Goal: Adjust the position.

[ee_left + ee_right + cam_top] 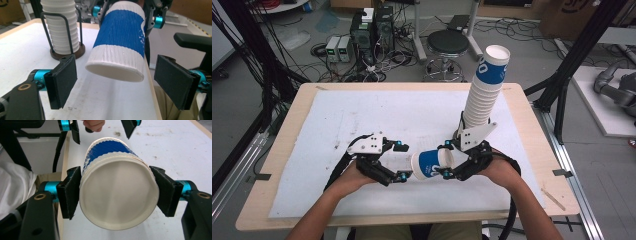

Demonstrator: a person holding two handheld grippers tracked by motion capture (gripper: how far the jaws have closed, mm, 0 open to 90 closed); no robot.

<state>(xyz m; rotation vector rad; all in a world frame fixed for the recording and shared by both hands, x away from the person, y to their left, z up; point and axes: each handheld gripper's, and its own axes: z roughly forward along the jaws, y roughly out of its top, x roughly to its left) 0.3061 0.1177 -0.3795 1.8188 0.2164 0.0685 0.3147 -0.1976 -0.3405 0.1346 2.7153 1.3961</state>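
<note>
The right gripper (117, 192) clamps a blue-banded paper cup (117, 192) near its rim, held sideways. The left gripper (115, 82) stands spread wide around the cup's base, apparently not touching it.

The cup stack (61, 27) runs past the frame top; holder base (460, 134) mostly hidden.

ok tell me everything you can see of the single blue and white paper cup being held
The blue-banded white ribbed paper cup lies on its side, clear of the white table cover. The right gripper clamps it near its wide rim, pads on both sides. Its closed base points at the open left gripper, which does not touch it. It looks empty and undented.
</note>
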